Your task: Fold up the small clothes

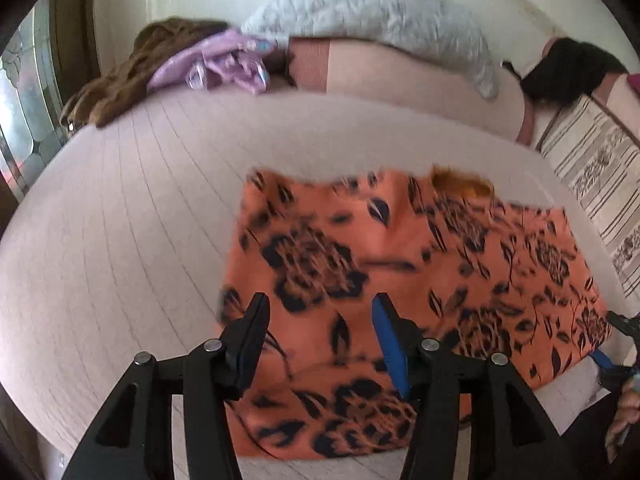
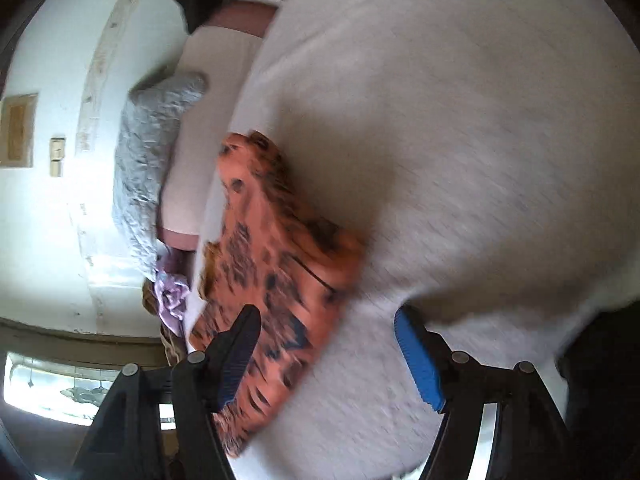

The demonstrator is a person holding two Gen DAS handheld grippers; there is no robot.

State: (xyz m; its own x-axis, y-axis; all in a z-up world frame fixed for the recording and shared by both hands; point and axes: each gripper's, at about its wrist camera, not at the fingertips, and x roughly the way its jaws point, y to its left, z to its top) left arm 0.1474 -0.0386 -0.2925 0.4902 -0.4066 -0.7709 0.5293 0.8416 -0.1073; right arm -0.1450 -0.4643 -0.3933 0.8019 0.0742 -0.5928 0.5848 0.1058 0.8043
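Observation:
An orange garment with a dark floral print (image 1: 400,280) lies spread flat on the pale bed sheet (image 1: 132,220). My left gripper (image 1: 320,312) is open just above its near edge, one finger on each side of the cloth's near-left part, holding nothing. In the left wrist view my right gripper (image 1: 618,340) shows at the garment's right edge. In the right wrist view the garment (image 2: 272,264) lies left of centre, and my right gripper (image 2: 328,332) is open and empty over its edge. Both views are blurred.
A grey quilted pillow (image 1: 380,12) leans against the wall at the back. A lilac garment (image 1: 224,64) and a brown one (image 1: 120,76) lie at the bed's far left. A black garment (image 1: 568,68) sits at the far right, beside a striped patterned cloth (image 1: 592,184).

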